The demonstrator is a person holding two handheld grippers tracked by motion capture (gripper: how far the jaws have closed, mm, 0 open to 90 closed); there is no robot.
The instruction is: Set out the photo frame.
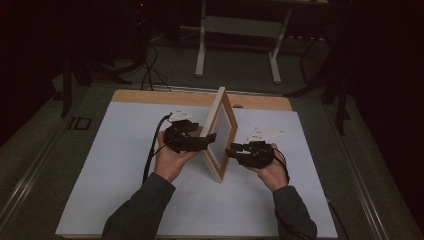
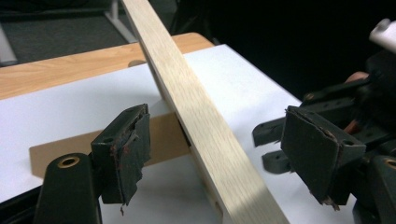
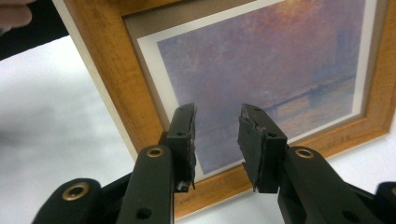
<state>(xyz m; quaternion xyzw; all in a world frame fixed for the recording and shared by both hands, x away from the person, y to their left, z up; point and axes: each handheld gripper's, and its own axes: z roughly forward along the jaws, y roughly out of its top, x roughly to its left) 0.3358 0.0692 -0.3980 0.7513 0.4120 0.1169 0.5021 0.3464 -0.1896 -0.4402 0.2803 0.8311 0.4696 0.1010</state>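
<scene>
Pale wood makes up the picture frame, which I see standing upright on its lower edge near the middle of the white sheet that covers the wooden table. In the high view it is nearly edge-on, tilted slightly, with its glazed front turned toward my right hand. The right gripper view gives me that front: a warmer, orange-brown moulding, a white mat, and a hazy print in violet and amber tones. From the left gripper view I get the light, grained outer edge running diagonally, and behind it a brown backing or stand piece resting on the sheet.

My left gripper is spread wide, one pad on each side of the frame's edge, neither pad pressing on it; it has hold of nothing. My right gripper sits partly open just in front of the glass, its worn pads with a clear gap between them and nothing gripped. The two grippers face each other across the frame.
</scene>
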